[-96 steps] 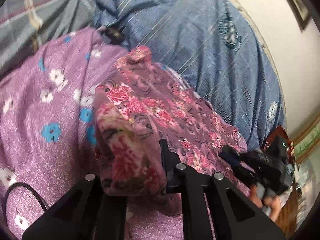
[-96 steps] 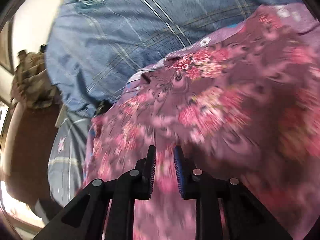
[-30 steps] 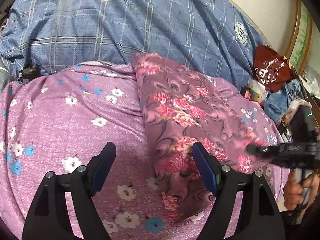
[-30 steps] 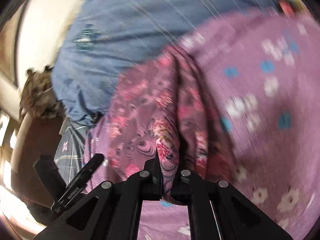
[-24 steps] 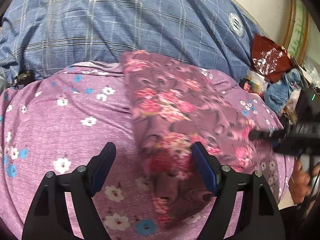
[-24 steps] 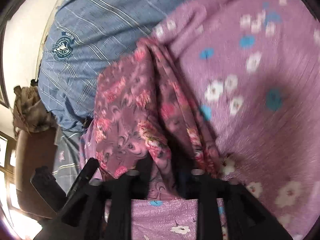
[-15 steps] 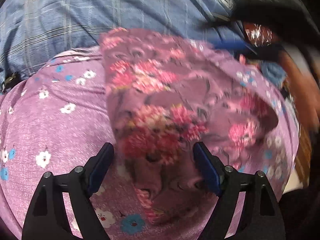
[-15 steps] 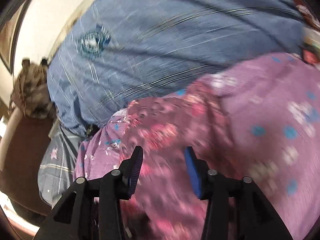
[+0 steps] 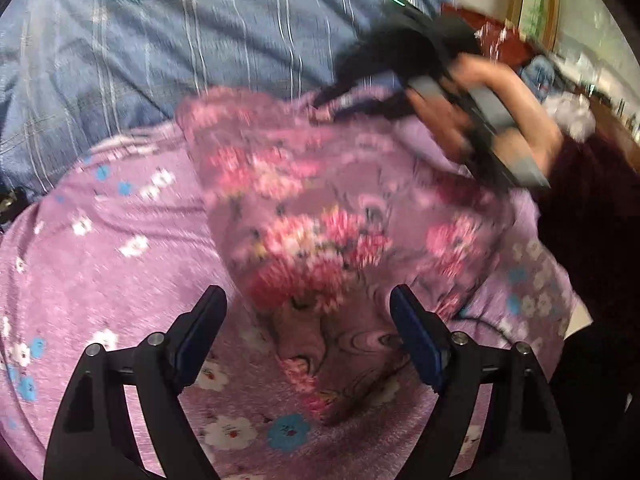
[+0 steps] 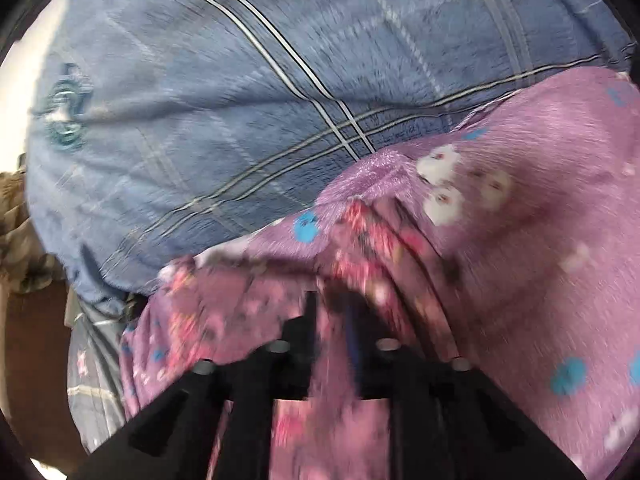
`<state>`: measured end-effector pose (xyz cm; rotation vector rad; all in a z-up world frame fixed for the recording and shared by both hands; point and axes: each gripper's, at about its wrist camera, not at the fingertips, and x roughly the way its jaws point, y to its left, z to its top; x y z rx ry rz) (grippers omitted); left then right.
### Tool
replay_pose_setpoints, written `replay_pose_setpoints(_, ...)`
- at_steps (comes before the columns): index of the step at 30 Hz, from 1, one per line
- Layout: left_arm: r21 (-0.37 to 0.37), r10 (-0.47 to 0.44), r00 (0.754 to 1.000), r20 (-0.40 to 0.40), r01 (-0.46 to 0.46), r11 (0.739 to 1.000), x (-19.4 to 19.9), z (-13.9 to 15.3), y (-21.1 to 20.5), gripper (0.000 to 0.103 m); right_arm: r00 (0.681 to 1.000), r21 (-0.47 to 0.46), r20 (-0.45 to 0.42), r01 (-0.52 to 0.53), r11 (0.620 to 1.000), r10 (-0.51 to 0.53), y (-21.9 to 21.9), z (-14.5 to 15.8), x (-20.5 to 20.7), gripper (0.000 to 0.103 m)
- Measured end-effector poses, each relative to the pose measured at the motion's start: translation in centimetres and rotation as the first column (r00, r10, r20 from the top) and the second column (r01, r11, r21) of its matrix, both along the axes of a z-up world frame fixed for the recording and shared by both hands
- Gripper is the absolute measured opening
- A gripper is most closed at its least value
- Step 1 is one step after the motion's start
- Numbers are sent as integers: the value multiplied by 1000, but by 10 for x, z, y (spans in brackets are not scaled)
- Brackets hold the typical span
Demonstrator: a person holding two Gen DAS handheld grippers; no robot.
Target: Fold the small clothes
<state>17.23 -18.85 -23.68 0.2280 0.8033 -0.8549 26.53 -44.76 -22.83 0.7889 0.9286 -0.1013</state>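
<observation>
Garment: the rose-print garment lay folded lengthwise on the purple flowered sheet, its narrow near end between the left tool's fingers; a second before it sat further right in that view.
Left gripper: the left gripper stood wide open above the garment's near end, pads clear of the cloth, much as it was a second before.
Right gripper: the right gripper had let go of the fold it pinched a second before and had travelled to the garment's far edge by the blue checked blanket. Its jaws were closing, narrow, with rose-print cloth between them; blur hid whether the pads pressed on it.
Hand: the person's hand, low at the right edge a second before, was now high in the left view, gripping the right tool's grey handle.
Blur: both views were smeared by motion.
</observation>
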Motion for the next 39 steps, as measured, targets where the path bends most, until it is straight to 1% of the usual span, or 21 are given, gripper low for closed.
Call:
replay_pose_setpoints(1, -28, 16, 1000, 1, -16, 999, 1, 5, 5, 84, 1000, 17, 24, -3, 1000, 3, 2, 6, -12, 33)
replay_pose_setpoints(3, -81, 61, 998, -23, -63, 995, 7, 11, 14, 84, 997, 15, 69, -24, 1000, 23, 11, 21, -46, 34)
replay_pose_setpoints(6, -71, 115, 990, -76, -121, 990, 18, 5, 16, 84, 993, -14, 89, -78, 997, 79, 34, 29, -84, 36)
replay_pose_setpoints(8, -8, 141, 985, -96, -143, 990, 24, -6, 9, 84, 994, -27, 65, -92, 995, 94, 45, 23, -106, 34)
replay_pose_setpoints(10, 91, 144, 983, -113, -134, 987, 24, -22, -2, 84, 996, -65, 3, -85, 994, 85, 51, 8, -126, 31)
replay_pose_setpoints(11, 112, 138, 984, -113, -126, 986, 21, -25, -5, 86, 996, -82, -24, -90, 993, 88, 54, -3, -137, 26)
replay_pose_setpoints(13, 129, 112, 991, -76, -102, 986, 16, -24, -10, 86, 996, -103, -13, -87, 991, 87, 55, -7, -148, 21)
replay_pose_setpoints(14, 129, 86, 992, -87, -74, 989, 14, -22, -10, 86, 997, -103, -18, -80, 991, 78, 53, -3, -152, 22)
replay_pose_setpoints(16, 90, 64, 992, -106, -54, 994, 12, -17, -7, 86, 999, -74, -13, -53, 996, 52, 47, 6, -152, 27)
replay_pose_setpoints(17, 59, 63, 993, -104, -57, 997, 13, -13, -3, 86, 1000, -63, 13, -27, 998, 28, 41, 14, -155, 34)
replay_pose_setpoints(19, 30, 73, 994, -86, -71, 997, 16, -8, 1, 86, 997, -93, 75, 19, 996, -13, 35, 26, -158, 49)
replay_pose_setpoints(20, 14, 87, 993, -80, -87, 996, 21, -5, 4, 86, 992, -110, 119, 43, 993, -30, 34, 32, -160, 49)
replay_pose_setpoints(21, 1, 98, 992, -85, -98, 995, 25, -3, 6, 86, 989, -96, 147, 37, 995, -23, 37, 35, -155, 49)
replay_pose_setpoints(23, -28, 100, 986, -134, -104, 994, 32, 0, 11, 86, 982, -45, 189, -18, 999, 26, 45, 38, -145, 45)
replay_pose_setpoints(25, -28, 85, 982, -169, -91, 996, 35, -2, 11, 86, 978, -58, 196, -55, 997, 66, 54, 38, -140, 44)
replay_pose_setpoints(28, -26, 101, 982, -161, -106, 994, 38, -3, 16, 86, 977, -69, 175, -112, 991, 123, 59, 32, -137, 41)
replay_pose_setpoints(29, -32, 112, 980, -162, -119, 992, 40, -1, 20, 86, 977, -48, 157, -137, 989, 143, 58, 30, -139, 44)
replay_pose_setpoints(31, -54, 160, 970, -182, -172, 984, 51, 0, 31, 86, 971, 17, 153, -187, 982, 182, 61, 29, -148, 44)
replay_pose_setpoints(33, -73, 208, 953, -219, -229, 971, 60, -2, 41, 86, 958, 89, 187, -236, 968, 216, 70, 31, -161, 44)
replay_pose_setpoints(36, -90, 247, 930, -273, -280, 956, 67, -6, 50, 86, 952, 175, 222, -253, 952, 212, 79, 25, -184, 47)
replay_pose_setpoints(39, -104, 268, 914, -305, -312, 945, 70, -9, 56, 86, 967, 271, 167, -231, 935, 190, 90, -2, -192, 48)
